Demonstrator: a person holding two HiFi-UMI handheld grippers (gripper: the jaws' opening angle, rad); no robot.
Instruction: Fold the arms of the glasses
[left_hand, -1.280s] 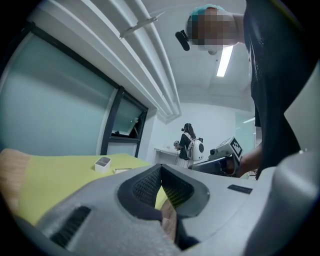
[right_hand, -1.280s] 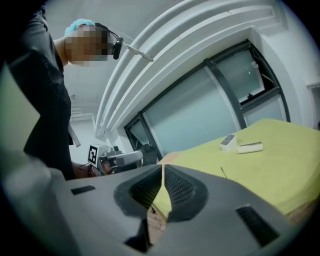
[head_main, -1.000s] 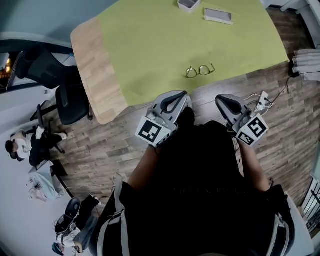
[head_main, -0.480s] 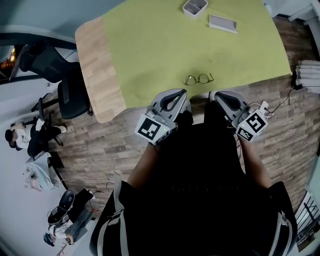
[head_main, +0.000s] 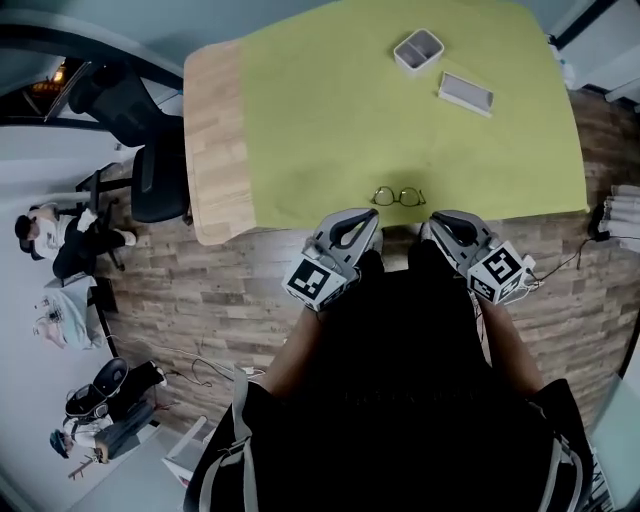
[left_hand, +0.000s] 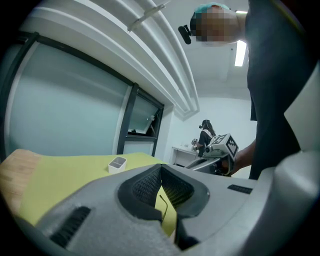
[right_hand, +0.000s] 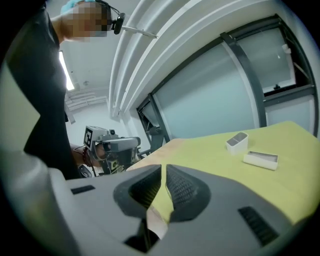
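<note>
Beyond the glasses (head_main: 398, 196) — well apart — sit a tub (head_main: 418, 50) and a case (head_main: 465, 93).

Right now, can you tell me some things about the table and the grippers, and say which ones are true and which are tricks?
1. The thin wire-framed glasses lie on the green tablecloth, near its front edge. True.
2. The left gripper is holding the glasses. False: its jaws are together with nothing between them, and it is short of the glasses.
3. A small open white box stands farther back on the cloth. True.
4. The flat white tray sits inside that box. False: it lies beside the box, apart from it.
5. The right gripper has its jaws wide apart. False: they are closed up, with nothing between them.
</note>
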